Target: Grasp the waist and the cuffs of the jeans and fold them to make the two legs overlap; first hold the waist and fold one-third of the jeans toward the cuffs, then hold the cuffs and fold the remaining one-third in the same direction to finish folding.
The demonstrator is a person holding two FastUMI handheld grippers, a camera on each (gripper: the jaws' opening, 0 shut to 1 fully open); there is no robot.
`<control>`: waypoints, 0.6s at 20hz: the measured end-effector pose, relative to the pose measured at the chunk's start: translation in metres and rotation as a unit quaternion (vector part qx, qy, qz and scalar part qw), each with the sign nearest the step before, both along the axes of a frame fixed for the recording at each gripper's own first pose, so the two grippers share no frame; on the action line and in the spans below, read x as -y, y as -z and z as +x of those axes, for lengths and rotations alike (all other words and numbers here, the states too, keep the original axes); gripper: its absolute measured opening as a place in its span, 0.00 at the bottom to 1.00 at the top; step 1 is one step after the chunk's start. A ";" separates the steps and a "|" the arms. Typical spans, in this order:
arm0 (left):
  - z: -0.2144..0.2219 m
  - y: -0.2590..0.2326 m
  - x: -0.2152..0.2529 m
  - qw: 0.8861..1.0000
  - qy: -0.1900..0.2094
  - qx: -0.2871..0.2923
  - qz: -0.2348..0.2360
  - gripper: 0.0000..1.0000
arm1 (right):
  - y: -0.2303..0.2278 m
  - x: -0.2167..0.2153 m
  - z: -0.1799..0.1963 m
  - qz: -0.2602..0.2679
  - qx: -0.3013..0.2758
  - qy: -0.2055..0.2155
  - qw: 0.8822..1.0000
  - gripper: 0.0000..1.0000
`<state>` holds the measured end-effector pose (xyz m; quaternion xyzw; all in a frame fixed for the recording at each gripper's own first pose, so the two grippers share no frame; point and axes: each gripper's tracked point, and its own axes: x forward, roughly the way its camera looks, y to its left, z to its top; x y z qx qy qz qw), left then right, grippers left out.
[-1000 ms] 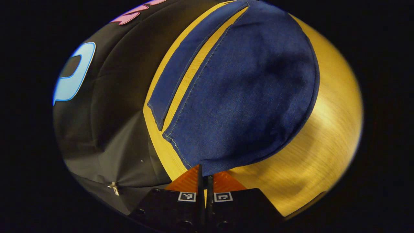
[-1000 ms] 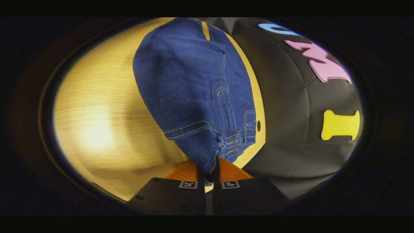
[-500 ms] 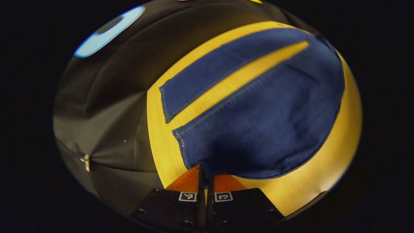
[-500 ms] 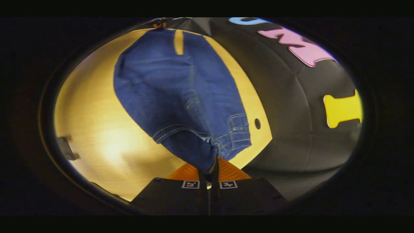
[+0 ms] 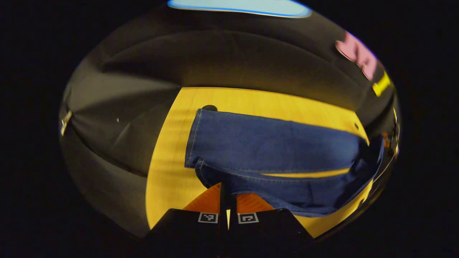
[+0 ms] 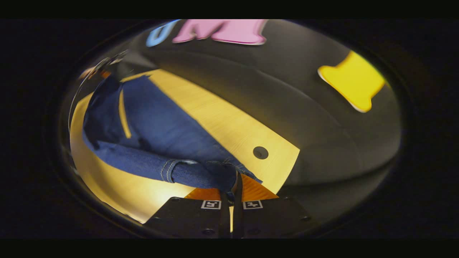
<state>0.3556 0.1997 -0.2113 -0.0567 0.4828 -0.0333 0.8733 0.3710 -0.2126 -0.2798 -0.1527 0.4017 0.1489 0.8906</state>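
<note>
In the left gripper view, the left gripper [image 5: 227, 191] has its fingers pinched nearly together on the cuff [image 5: 208, 175] of the near leg of the jeans [image 5: 272, 143]. A second ago that leg lay well apart from the far leg, with a broad strip of wooden table [image 5: 165, 172] between; now it is carried across so only a thin sliver of wood shows between the two. In the right gripper view, the right gripper [image 6: 233, 188] is likewise clamped on the waist [image 6: 218, 173], which has swung over toward the far side. To my eye, the lengthwise fold is almost done; the legs need setting down flush before the thirds begin.
</note>
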 end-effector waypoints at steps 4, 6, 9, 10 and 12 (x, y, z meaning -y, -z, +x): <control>0.018 0.004 -0.022 0.995 -0.074 -0.046 -0.050 0.06 | -0.027 0.010 0.022 0.064 -0.045 0.127 0.989 0.02; 0.022 0.005 -0.029 0.991 -0.106 -0.055 -0.061 0.06 | -0.042 0.010 0.023 0.116 -0.070 0.189 0.973 0.12; 0.024 0.004 -0.040 0.987 -0.136 -0.060 -0.061 0.11 | -0.050 0.004 0.031 0.191 -0.098 0.272 0.938 0.03; 0.020 0.000 -0.038 0.986 -0.139 -0.065 -0.060 0.18 | -0.059 0.000 0.031 0.207 -0.100 0.285 0.930 0.15; 0.020 -0.015 -0.030 0.987 -0.142 -0.039 -0.068 0.24 | -0.072 0.006 0.033 0.199 -0.081 0.288 0.933 0.26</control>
